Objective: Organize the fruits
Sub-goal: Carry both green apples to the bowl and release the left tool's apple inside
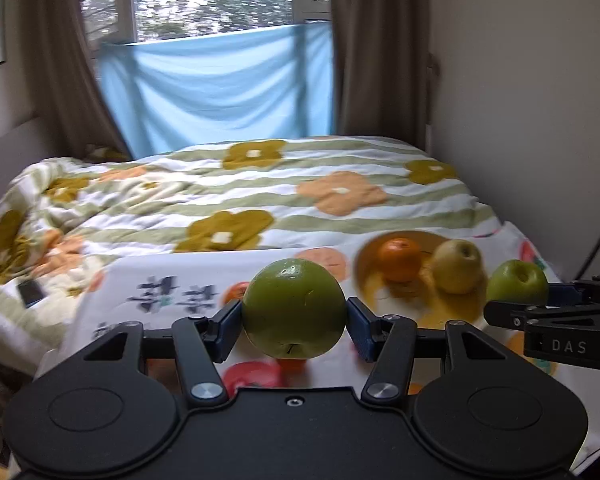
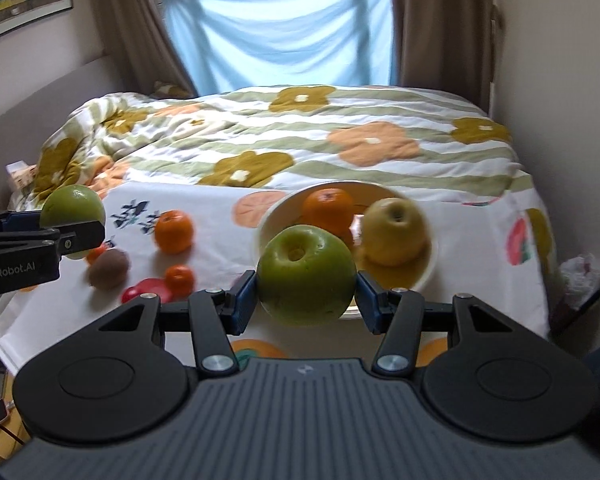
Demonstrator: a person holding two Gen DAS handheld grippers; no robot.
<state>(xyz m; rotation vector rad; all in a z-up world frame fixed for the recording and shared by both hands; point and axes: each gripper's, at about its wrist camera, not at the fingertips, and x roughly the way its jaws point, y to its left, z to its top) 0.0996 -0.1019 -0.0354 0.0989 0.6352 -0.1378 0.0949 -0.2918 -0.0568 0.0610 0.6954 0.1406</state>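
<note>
My left gripper [image 1: 295, 322] is shut on a green apple [image 1: 295, 308], held above the fruit-print cloth; it also shows at the left of the right wrist view [image 2: 73, 216]. My right gripper [image 2: 306, 294] is shut on a second green apple [image 2: 306, 276] just in front of a white bowl [image 2: 428, 268]. That apple shows in the left wrist view [image 1: 518, 280]. The bowl holds an orange [image 2: 327, 205] and a yellow apple [image 2: 396, 230]. Two small oranges [image 2: 173, 230] and a brown kiwi [image 2: 109, 268] lie on the cloth at the left.
A bed with a flowered quilt [image 2: 300, 136] lies behind the cloth-covered table [image 2: 220, 248]. A wall runs along the right. A phone [image 1: 31, 292] lies on the quilt at the left. A blue cloth [image 1: 220, 84] hangs under the window.
</note>
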